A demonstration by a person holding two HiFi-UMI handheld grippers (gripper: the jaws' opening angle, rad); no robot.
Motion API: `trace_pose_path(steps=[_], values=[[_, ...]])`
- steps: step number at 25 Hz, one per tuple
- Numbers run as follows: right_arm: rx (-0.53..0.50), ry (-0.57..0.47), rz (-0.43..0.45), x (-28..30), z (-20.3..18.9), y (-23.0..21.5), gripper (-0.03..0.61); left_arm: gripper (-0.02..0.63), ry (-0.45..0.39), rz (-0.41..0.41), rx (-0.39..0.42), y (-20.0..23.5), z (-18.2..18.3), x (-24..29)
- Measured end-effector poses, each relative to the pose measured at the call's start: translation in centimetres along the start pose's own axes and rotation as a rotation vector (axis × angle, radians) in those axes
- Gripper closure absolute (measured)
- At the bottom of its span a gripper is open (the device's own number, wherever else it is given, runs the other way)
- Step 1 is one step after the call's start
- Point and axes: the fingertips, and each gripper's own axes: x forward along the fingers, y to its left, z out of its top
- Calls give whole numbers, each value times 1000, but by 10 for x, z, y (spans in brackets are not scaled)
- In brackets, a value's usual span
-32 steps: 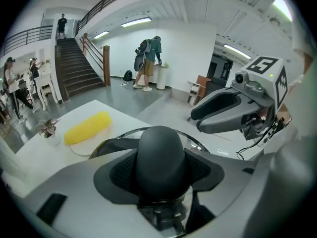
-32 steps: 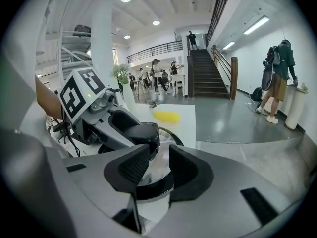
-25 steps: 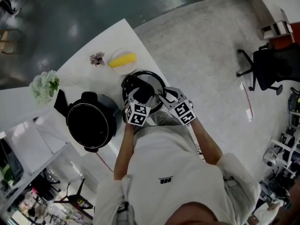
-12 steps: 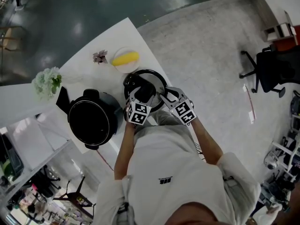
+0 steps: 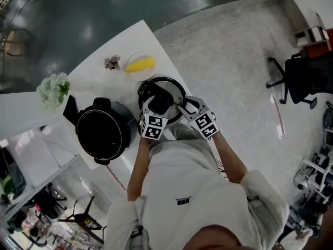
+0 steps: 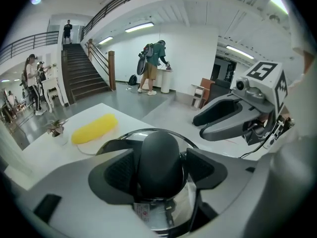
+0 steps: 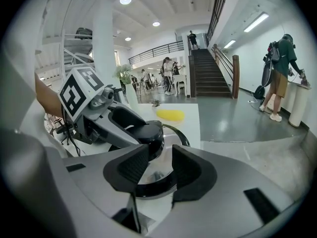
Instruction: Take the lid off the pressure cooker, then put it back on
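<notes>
Right of the open cooker pot (image 5: pixel 101 134), lid (image 5: pixel 175 88) lies on table (image 5: pixel 99 82). Left gripper (image 6: pixel 159 167) jaws just opened wide, knob (image 6: pixel 159 150) between them but unpressed. Right gripper (image 7: pixel 159 170) is narrowly parted, holding nothing. Lid looks heavy, rigid and slick, so grip the knob.

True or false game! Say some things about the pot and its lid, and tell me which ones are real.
The lid sits on the pressure cooker. False: it lies on the table beside it.
A yellow thing lies on a plate. True.
The left gripper holds the yellow thing. False: its jaws have just been opening, the lid's knob between them.
The right gripper's jaws stand apart. True.
</notes>
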Motion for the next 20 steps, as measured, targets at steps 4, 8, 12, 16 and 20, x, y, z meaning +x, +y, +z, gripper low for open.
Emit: trace_pose_path(steps=[4, 8, 12, 16, 20], values=[[-4, -25, -10, -5, 8, 2, 440, 276, -50, 23, 7, 2, 15, -21], [-8, -63, -41, -13, 18, 9, 440, 306, -117, 34, 15, 3, 29, -46], [16, -100, -97, -24, 25, 20, 442, 316, -165, 16, 44, -3, 36, -69], [54, -131, -165, -33, 29, 30, 442, 324, -188, -19, 63, -7, 36, -81], [74, -143, -202, -42, 28, 39, 442, 327, -186, -47, 75, -14, 35, -87]])
